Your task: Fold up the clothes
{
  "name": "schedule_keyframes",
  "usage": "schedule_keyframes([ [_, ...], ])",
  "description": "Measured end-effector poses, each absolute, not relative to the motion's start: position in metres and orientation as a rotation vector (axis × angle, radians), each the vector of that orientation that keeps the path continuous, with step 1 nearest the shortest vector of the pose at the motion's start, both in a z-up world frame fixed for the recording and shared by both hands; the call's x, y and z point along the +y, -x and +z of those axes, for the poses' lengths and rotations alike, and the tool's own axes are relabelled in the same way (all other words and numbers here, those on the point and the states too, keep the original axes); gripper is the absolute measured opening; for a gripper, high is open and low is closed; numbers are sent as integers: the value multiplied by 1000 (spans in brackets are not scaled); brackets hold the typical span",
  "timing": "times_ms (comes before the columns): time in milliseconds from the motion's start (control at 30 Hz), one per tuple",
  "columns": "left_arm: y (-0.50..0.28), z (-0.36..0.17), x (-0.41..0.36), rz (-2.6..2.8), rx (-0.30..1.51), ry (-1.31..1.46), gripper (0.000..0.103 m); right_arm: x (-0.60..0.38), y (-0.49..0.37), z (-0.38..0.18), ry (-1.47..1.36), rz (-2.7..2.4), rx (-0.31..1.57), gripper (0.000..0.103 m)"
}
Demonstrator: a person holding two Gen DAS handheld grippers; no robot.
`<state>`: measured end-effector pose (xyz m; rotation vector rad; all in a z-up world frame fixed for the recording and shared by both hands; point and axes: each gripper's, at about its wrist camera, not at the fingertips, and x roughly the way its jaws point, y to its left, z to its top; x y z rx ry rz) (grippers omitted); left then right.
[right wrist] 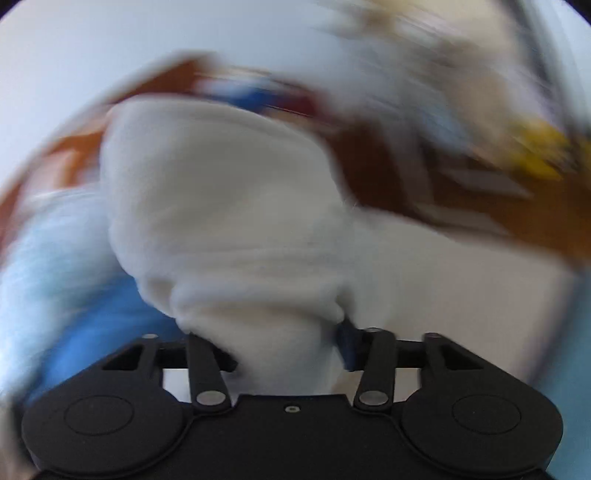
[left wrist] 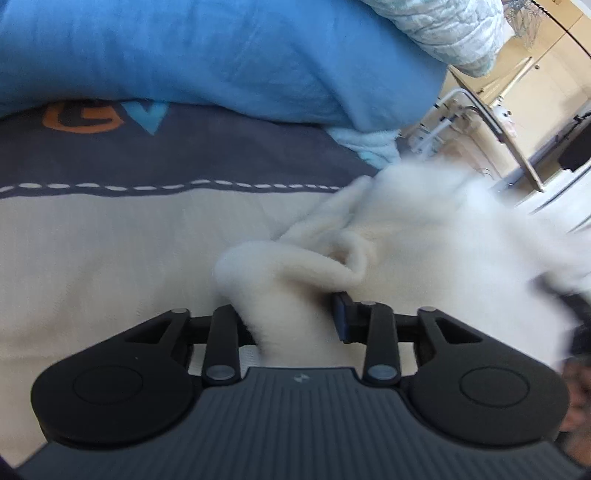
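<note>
Here my left gripper (left wrist: 291, 321) pinches the cream fleece garment (left wrist: 406, 251) over the bed (left wrist: 92, 258); my right gripper (right wrist: 288, 350) clamps it too, view blurred

Blue blanket (left wrist: 221, 55) lies bunched on a navy-and-cream bedsheet (left wrist: 110, 240).

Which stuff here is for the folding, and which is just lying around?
For the folding:
- fluffy cream garment
- left gripper, closed on a bunch of it
- right gripper, closed on it too

Just lying around:
- blue blanket
- bedspread with dashed stitching
- pale quilted cover
- wooden furniture
</note>
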<state>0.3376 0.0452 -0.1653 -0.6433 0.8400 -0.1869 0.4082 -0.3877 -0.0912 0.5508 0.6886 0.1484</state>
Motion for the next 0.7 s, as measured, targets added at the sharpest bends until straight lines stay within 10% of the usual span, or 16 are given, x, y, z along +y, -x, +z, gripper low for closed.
schedule_keyframes([
  [267, -337, -155, 40, -207, 838, 583, 45, -428, -326, -152, -1028, 61, 665, 85],
  [333, -333, -161, 47, -173, 852, 642, 65, -414, -304, -152, -999, 141, 701, 86],
  [567, -348, -167, 47, -163, 891, 697, 76, -365, -235, -153, -887, 398, 816, 91],
  [633, -354, -173, 42, -182, 879, 729, 97, -341, -240, -158, -839, 362, 829, 99],
  [700, -360, -170, 32, -187, 894, 683, 90, -317, -247, -158, -783, 315, 784, 103],
])
